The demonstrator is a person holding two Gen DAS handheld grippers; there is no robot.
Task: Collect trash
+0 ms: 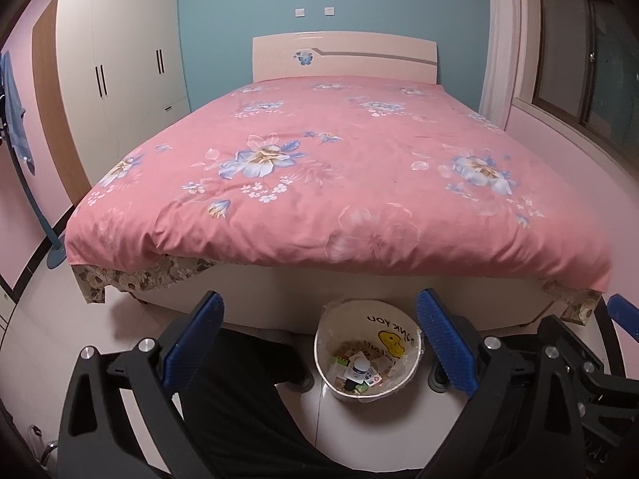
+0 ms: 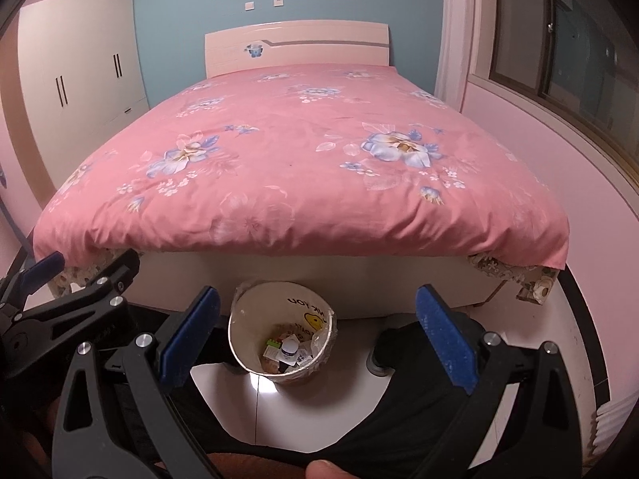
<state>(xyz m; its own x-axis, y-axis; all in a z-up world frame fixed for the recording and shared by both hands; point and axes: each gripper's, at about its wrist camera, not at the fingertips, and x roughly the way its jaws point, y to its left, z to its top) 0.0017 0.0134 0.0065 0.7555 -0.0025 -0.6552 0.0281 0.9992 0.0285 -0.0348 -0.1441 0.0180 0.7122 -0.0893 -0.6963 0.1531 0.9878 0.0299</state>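
Note:
A white waste bin with a smiley print and a clear liner stands on the floor at the foot of the bed; it also shows in the right wrist view. Inside lie several pieces of trash, among them a small white bottle and small cartons. My left gripper is open and empty, held above the bin. My right gripper is open and empty too, just right of the left one. The left gripper shows at the left edge of the right wrist view.
A bed with a pink floral cover fills the middle, its foot edge just beyond the bin. A white wardrobe stands at the left and a window at the right. The person's dark-trousered legs flank the bin.

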